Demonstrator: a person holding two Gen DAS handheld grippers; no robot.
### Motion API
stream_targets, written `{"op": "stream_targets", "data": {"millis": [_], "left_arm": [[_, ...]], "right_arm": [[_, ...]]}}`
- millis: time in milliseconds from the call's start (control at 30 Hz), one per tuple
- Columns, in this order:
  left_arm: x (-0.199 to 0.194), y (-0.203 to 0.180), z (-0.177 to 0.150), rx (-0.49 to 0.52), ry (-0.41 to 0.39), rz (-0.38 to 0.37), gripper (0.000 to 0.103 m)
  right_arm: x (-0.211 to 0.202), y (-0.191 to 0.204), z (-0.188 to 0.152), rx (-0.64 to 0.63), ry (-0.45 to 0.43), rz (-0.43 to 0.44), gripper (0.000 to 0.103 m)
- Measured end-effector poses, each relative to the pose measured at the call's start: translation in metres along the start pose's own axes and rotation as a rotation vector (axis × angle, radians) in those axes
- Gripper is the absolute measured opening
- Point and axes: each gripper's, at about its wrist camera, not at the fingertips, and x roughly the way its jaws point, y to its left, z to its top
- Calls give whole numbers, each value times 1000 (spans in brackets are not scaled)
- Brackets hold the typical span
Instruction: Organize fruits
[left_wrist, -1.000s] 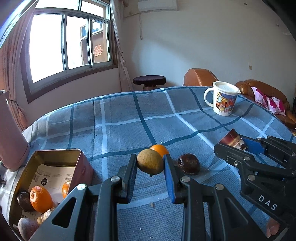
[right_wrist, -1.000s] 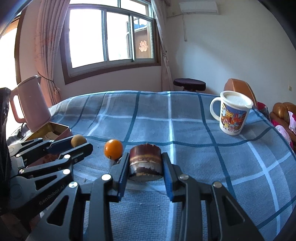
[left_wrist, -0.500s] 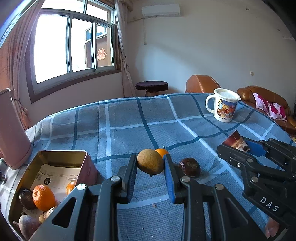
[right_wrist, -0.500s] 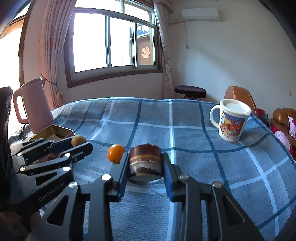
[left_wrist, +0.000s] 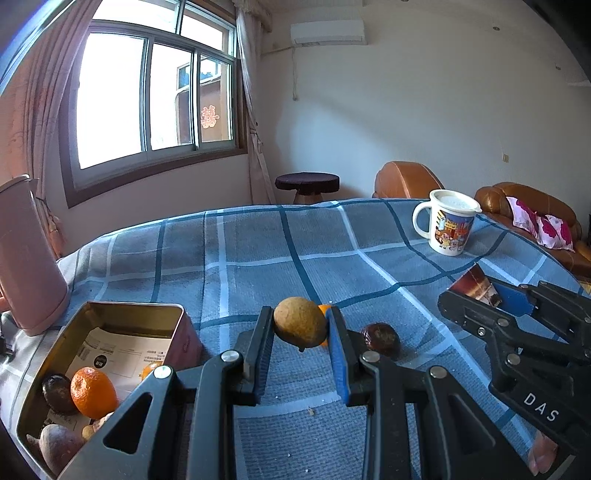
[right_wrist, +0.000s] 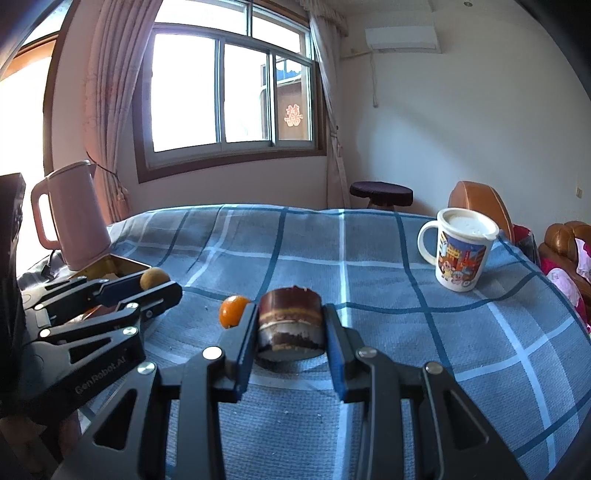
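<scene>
I am working over a worktop covered in a blue checked cloth, and its far edge is curving across from nine o'clock to three o'clock, with wide bare cloth lying open toward twelve o'clock. A lidded cartoon mug is standing near the edge at two o'clock, and a pink kettle is crowding the nine o'clock side.

My left tongs are pinching a brownish-yellow round fruit between both pads, holding it clear of the cloth. An open metal tin is sitting at eight o'clock from them, already carrying a mandarin and darker fruits. A small orange is peeking out just behind the held fruit, and a dark wrinkled fruit is lying on the cloth just beside the right pad, at three o'clock.

My right tongs are clamping a round layered chocolate cake piece, held just above the cloth. From them, the small orange is lying at ten o'clock, near the left finger.
</scene>
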Motion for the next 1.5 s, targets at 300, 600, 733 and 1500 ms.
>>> {"op": "stream_targets", "data": {"millis": [300,600,733,1500], "left_arm": [[-6,2,-1,-6,-22,3,30],[-13,3,-2,-17,-41,6,30],[-16,4,-2,-19,-54,13,30],[-26,4,-5,-22,-79,21,30]], "right_arm": [[-6,1,0,-9,-34,9,37],[-10,1,-1,-11,-54,13,37],[-12,2,-1,-15,-65,17,37],[-13,7,-1,-49,-72,10,37]]}}
